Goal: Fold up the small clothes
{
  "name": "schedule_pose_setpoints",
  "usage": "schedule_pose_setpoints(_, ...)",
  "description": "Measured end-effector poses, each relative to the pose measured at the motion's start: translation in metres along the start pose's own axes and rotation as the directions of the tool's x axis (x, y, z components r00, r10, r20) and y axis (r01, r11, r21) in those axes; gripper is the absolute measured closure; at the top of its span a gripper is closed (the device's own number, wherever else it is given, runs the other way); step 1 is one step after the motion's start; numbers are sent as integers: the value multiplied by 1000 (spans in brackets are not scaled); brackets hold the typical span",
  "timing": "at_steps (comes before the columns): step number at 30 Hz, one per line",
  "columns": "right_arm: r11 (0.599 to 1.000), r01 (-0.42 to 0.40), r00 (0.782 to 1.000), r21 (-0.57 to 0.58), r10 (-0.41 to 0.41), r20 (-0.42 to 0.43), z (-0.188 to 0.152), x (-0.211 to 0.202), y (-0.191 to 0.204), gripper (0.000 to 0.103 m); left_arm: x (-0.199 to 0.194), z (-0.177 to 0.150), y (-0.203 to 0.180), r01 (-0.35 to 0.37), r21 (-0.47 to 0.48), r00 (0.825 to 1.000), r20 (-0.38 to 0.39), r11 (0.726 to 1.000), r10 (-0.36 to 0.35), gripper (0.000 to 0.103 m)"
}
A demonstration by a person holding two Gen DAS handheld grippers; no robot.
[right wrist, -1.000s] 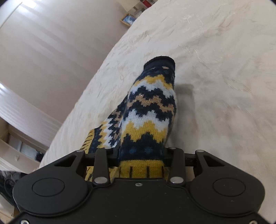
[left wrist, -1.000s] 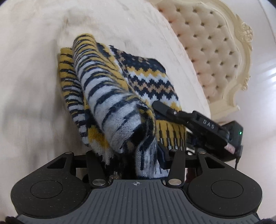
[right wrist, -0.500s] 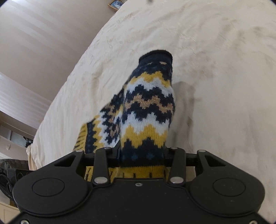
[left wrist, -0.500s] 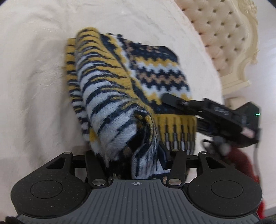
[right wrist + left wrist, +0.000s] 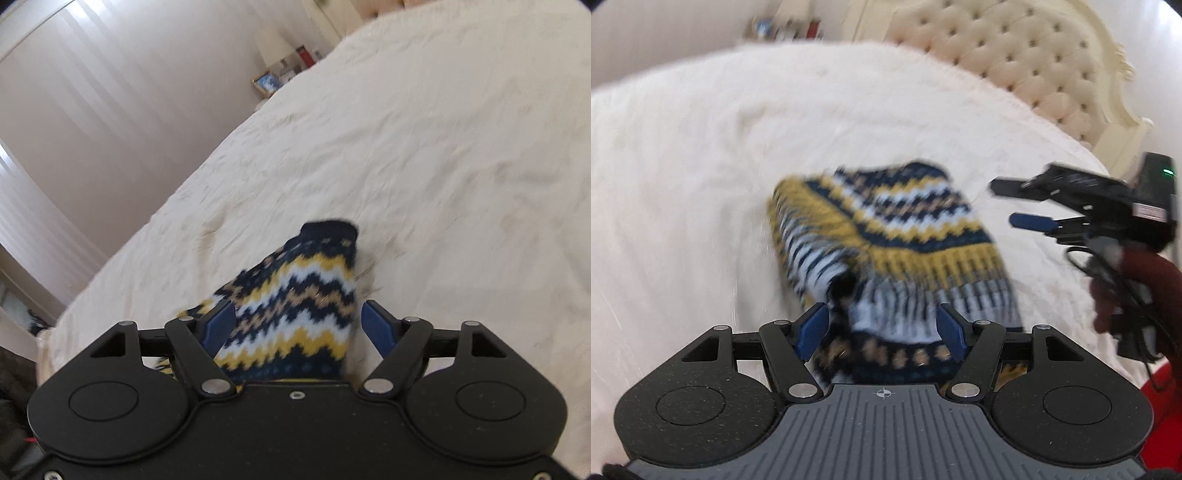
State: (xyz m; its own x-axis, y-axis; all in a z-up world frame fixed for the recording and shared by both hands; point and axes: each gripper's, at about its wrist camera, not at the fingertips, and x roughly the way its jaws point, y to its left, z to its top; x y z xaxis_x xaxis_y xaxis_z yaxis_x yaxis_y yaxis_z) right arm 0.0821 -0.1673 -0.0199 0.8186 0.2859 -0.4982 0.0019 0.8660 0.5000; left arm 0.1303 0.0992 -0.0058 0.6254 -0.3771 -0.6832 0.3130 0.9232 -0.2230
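Knitted in navy, mustard and white zigzags, the jumper [image 5: 886,236] lies folded on the cream bedspread [image 5: 683,184], out from the tufted headboard [image 5: 1015,55] and toward the foot of the bed. Its striped sleeve end bunches at the near edge, and the ribbed yellow hem runs along the side further from the headboard.

The left gripper [image 5: 882,328] sits at that near edge with its jaws opening; the sleeve end is between the blue pads [image 5: 812,328], which stand clear of the knit on both sides.

The right gripper [image 5: 1015,205] hangs off the jumper, on the headboard side of it, held by a hand [image 5: 1108,295] in a dark red sleeve. Its jaws are also opening. In its own view a flap of the jumper [image 5: 295,306] lies between the fingers [image 5: 376,328], the right pad apart from the cloth; the left pad's contact is unclear through the blur.
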Motion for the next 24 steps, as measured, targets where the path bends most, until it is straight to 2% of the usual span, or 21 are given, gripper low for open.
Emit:
schedule_pose_setpoints(5,998,44,999,-35,-43,20,2,4,2,25,-9,14,-17,-21,61,992,129,998,13,39)
schedule_pose_setpoints(8,997,63,997,-45,-62,35,1,-1,-2,25,2,26,-15,-58,82,987,155,995,45,36)
schedule_pose_setpoints(11,993,92,995,-67,-90,39,0,1,-4,21,18,32,-1,-119,77,983,148,990,106,36)
schedule_pose_setpoints(19,981,148,988,-123,-151,-14,-4,26,-6,21,58,29,45,-253,43,965,78,966,249,35)
schedule_pose_setpoints(24,973,163,979,-163,-180,-98,-14,49,-8,18,67,23,77,-231,-74,971,40,970,234,17)
